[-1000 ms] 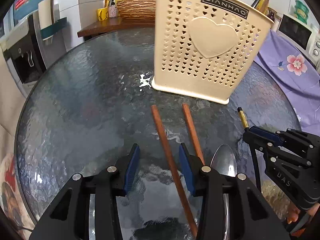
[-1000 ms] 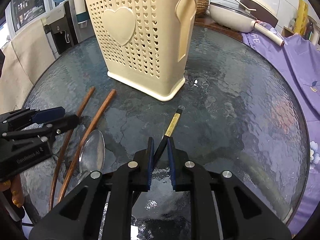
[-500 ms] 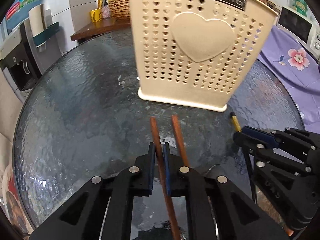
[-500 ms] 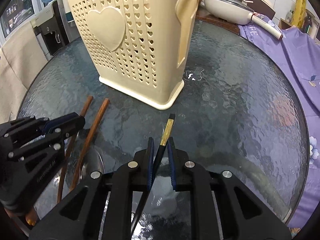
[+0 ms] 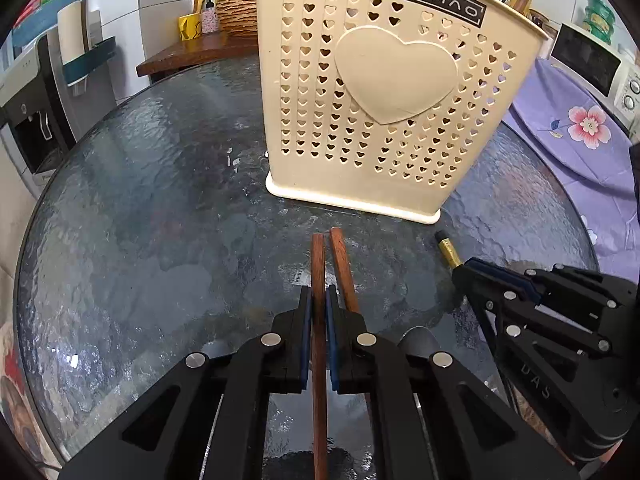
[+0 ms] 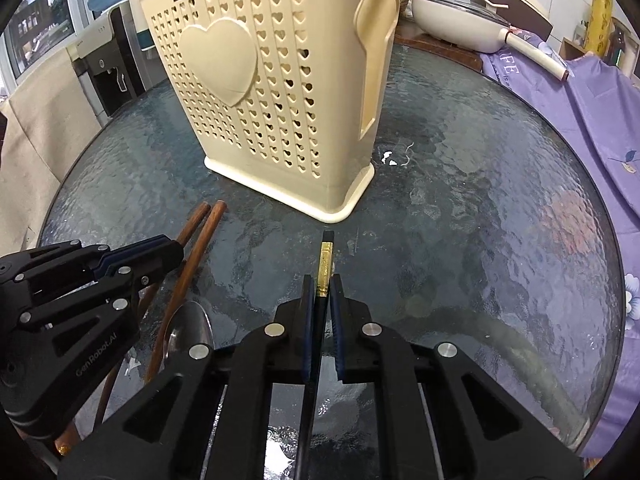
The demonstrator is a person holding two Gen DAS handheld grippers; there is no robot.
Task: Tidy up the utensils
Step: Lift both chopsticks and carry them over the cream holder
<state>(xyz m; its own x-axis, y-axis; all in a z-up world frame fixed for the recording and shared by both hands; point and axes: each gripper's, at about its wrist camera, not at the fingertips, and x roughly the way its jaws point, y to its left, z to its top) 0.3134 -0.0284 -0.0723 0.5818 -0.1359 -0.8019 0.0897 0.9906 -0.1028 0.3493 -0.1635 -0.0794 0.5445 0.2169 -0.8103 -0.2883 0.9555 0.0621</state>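
A cream perforated utensil holder (image 5: 384, 120) (image 6: 280, 100) stands upright on the round glass table (image 5: 140, 200). In front of it, my left gripper (image 5: 318, 300) is shut on a brown wooden chopstick (image 5: 318, 264). A second brown chopstick (image 5: 342, 264) lies just right of it. A metal spoon (image 6: 190, 330) lies behind them, partly hidden by the left gripper (image 6: 176, 252). To the right, my right gripper (image 6: 322, 288) has its jaws closing tight on a black chopstick with a gold band (image 6: 325, 258), pads pressing it. The right gripper (image 5: 464, 276) also shows in the left wrist view.
A purple flowered cloth (image 5: 580, 132) covers the surface right of the table, with a microwave (image 5: 592, 64) behind it. A cream pan (image 6: 460, 20) sits at the back. A water dispenser (image 5: 28, 112) stands left. Utensils stick out of the holder's top.
My left gripper went from open to shut on the left brown chopstick, which now lies nearly parallel to the other. Both grippers edged toward the holder. The right kept its hold.
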